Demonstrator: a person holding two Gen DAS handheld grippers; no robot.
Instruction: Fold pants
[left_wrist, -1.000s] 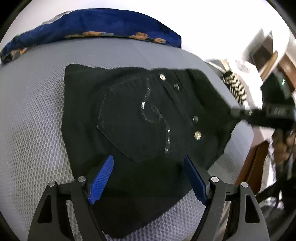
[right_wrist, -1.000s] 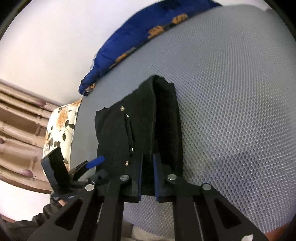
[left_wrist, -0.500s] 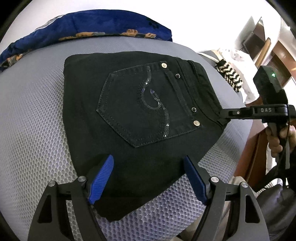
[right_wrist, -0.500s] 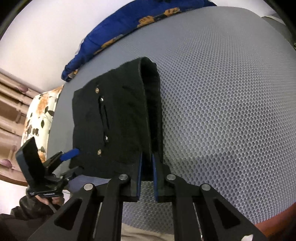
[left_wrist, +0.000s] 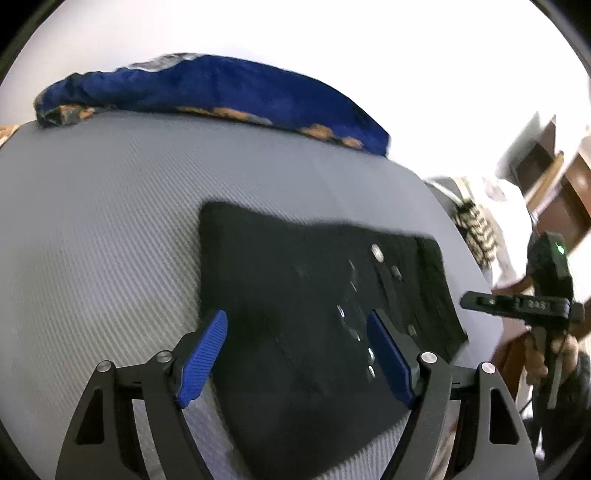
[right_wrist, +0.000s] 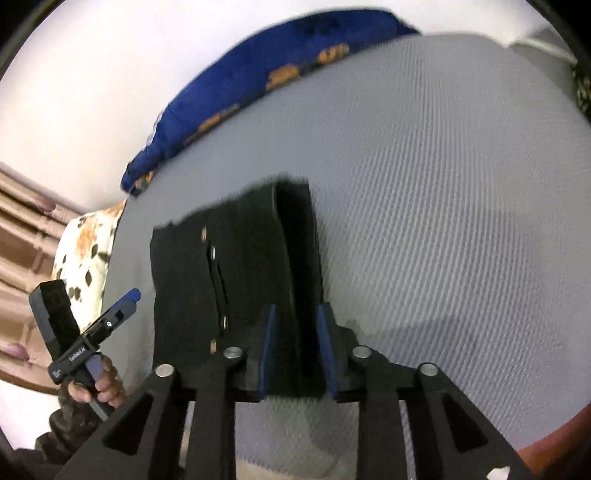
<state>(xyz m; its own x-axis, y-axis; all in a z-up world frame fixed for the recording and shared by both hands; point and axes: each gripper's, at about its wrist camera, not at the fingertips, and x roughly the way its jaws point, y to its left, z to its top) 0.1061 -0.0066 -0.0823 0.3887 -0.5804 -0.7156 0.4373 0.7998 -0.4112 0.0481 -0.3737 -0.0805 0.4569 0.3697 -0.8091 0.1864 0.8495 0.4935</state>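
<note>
Black pants (left_wrist: 314, 314), folded into a rectangle with metal rivets showing, lie flat on a grey mesh mattress (left_wrist: 110, 240). My left gripper (left_wrist: 295, 352) hovers open over their near half, with its blue pads wide apart and nothing held. In the right wrist view, my right gripper (right_wrist: 296, 349) is at the near end of the pants (right_wrist: 236, 273). Its jaws are opening, and the thick folded edge still lies between the pads. From the left wrist view, the right gripper (left_wrist: 469, 301) sits at the pants' right edge, held by a hand (left_wrist: 543, 354).
A blue blanket (left_wrist: 207, 92) with orange print lies along the mattress's far edge. A striped cloth (left_wrist: 476, 229) and brown wooden furniture (left_wrist: 554, 195) are to the right. A floral pillow (right_wrist: 85, 254) lies beyond the mattress's left side. The mattress's orange edge (right_wrist: 546, 443) is close.
The right gripper's jaws, shut on the pants' folded edge before, have parted. The left gripper has drawn back and swung left, so the pants sit further right in its view.
</note>
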